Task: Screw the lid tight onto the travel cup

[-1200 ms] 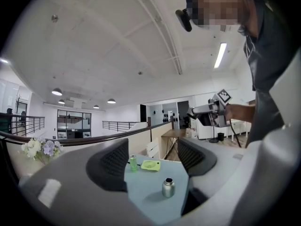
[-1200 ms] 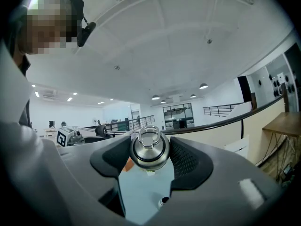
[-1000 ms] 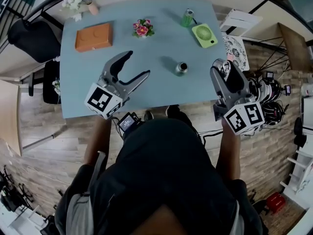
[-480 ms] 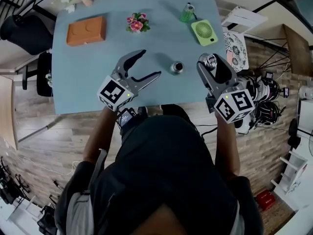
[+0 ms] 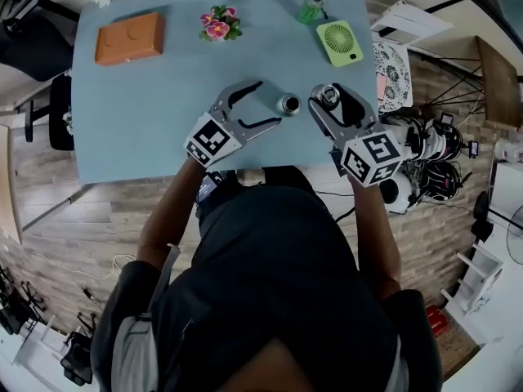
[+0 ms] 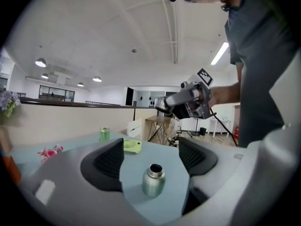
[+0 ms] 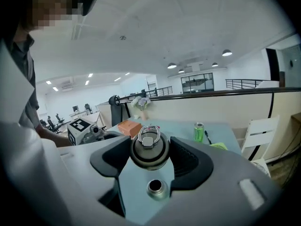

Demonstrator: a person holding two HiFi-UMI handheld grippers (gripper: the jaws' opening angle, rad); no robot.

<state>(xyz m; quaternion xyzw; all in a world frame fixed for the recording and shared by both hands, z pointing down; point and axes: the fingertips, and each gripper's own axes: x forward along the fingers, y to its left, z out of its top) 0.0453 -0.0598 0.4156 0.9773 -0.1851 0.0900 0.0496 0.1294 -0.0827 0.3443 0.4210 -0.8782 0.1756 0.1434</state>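
A steel travel cup (image 5: 288, 103) stands upright on the blue table (image 5: 147, 113), its mouth open. My left gripper (image 5: 268, 103) is open, and the cup (image 6: 153, 179) stands between its spread jaws, apart from both pads. My right gripper (image 5: 328, 99) is shut on the lid (image 5: 328, 96), a dark round cap with a metal ring. In the right gripper view the lid (image 7: 149, 149) is clamped between the pads, with the cup (image 7: 156, 187) low beyond it. The lid is held just right of the cup and is not touching it.
On the far part of the table lie an orange box (image 5: 129, 39), a small pink flower bunch (image 5: 216, 25), a green can (image 5: 310, 8) and a green mini fan (image 5: 340, 42). The table's near edge runs just under both grippers. Cables and gear lie on the floor to the right (image 5: 433, 158).
Both grippers have closed in on the cup. The left one moved right until its jaws flank the cup; the right one carried the lid leftward.
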